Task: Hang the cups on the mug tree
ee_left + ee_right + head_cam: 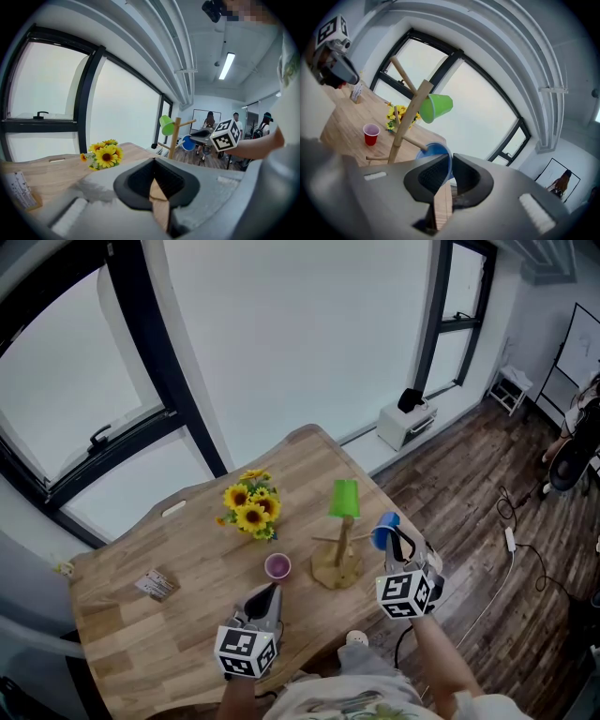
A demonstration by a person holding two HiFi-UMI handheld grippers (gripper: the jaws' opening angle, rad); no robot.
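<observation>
The wooden mug tree stands on the table with a green cup hung upside down on its top peg. My right gripper is shut on the rim of a blue cup, held at the tip of a lower peg on the tree's right. In the right gripper view that blue cup has its wall pinched between the jaws, and the peg points into its mouth. A red cup stands upright left of the tree. My left gripper hovers just below it, shut and holding nothing.
A bunch of sunflowers lies behind the red cup. A small card box sits at the table's left. The table's right edge runs close past the tree, with wooden floor and a white unit beyond. People stand far off in the room.
</observation>
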